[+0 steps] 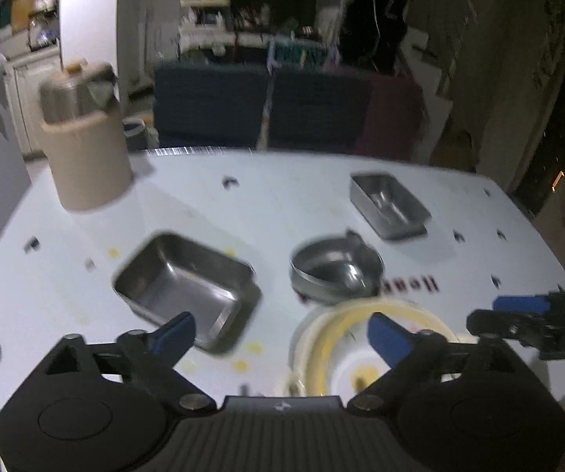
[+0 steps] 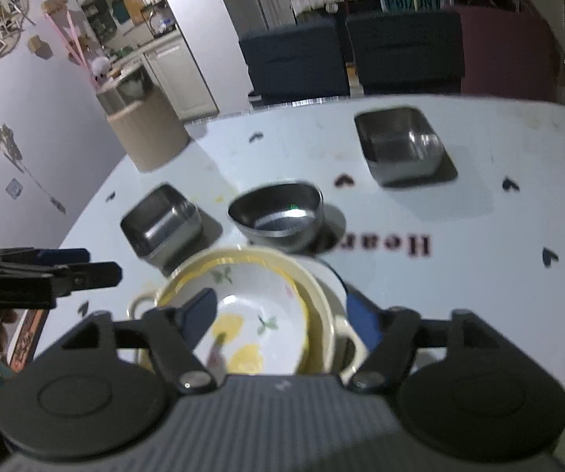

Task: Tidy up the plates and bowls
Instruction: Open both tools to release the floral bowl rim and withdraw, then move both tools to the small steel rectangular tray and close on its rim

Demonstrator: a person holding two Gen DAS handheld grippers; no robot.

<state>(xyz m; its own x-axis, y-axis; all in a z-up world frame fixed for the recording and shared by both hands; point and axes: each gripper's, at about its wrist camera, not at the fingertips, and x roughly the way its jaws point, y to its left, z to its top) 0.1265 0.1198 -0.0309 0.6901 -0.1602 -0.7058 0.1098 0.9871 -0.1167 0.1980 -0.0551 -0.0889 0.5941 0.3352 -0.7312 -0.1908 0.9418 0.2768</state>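
Observation:
A stack of white and yellow ceramic bowls with lemon print (image 2: 259, 314) sits at the table's near edge; it also shows in the left wrist view (image 1: 345, 354). My right gripper (image 2: 282, 314) is open, its blue pads either side of the stack. My left gripper (image 1: 282, 334) is open above the table, left of the stack. A round steel bowl (image 1: 335, 271) (image 2: 278, 212) stands beyond the stack. A square steel tin (image 1: 188, 287) (image 2: 160, 222) lies to the left, another steel tin (image 1: 388, 204) (image 2: 400, 143) at the far right.
A beige canister with a steel lid (image 1: 82, 137) (image 2: 144, 126) stands at the far left corner of the white table (image 1: 282, 204). Dark chairs (image 1: 211, 106) stand beyond the far edge. The right gripper shows at the right in the left wrist view (image 1: 534, 322).

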